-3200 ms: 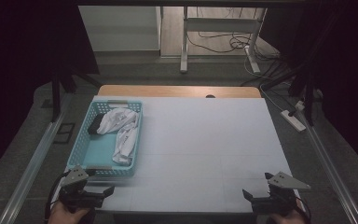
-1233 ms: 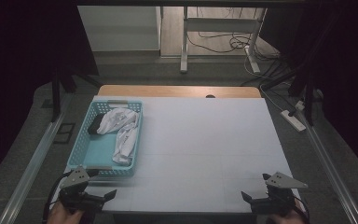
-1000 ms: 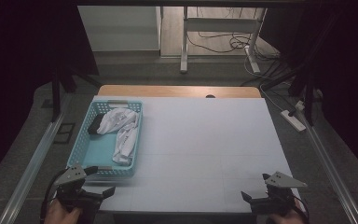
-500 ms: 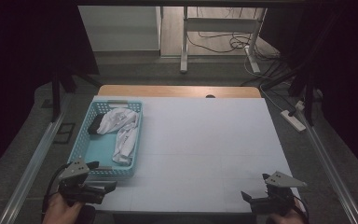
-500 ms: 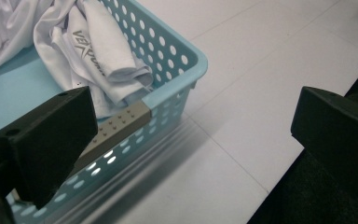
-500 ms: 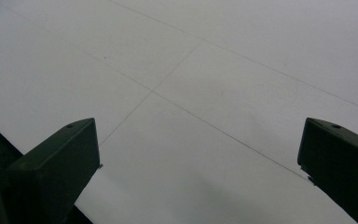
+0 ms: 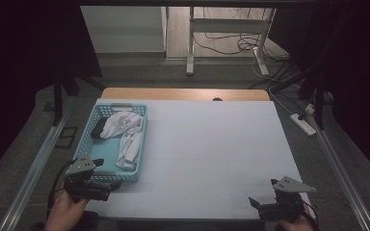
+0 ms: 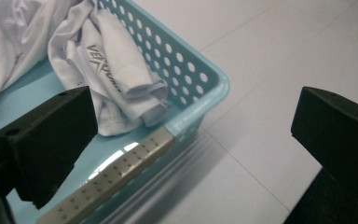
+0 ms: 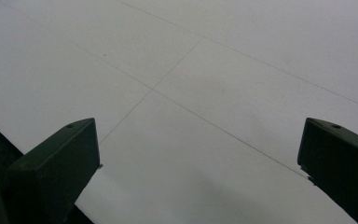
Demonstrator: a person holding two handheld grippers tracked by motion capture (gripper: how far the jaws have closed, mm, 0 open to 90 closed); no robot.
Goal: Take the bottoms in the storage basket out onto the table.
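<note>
L tongs [image 7: 107,184] apart at basket [image 7: 139,144] corner, white cloth [image 8: 116,79] inside; R tongs [image 7: 260,204] apart over table [image 7: 212,144].

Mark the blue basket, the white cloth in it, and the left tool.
blue basket [image 7: 110,175], high view, near rim.
white cloth [image 8: 121,74], left gripper view, folded printed part.
left tool [image 7: 107,184], high view, between its jaw tips.

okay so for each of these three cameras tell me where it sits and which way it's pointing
High view: fixed above the near table edge, looking forward and down; the left gripper, right gripper and both hands enter at the bottom.
Left gripper view: rides the left gripper, looking between its open jaws at the basket corner and white cloth.
Right gripper view: rides the right gripper, looking between its open jaws at the bare white table.
Shared: high and left gripper views both show basket and cloth.
</note>
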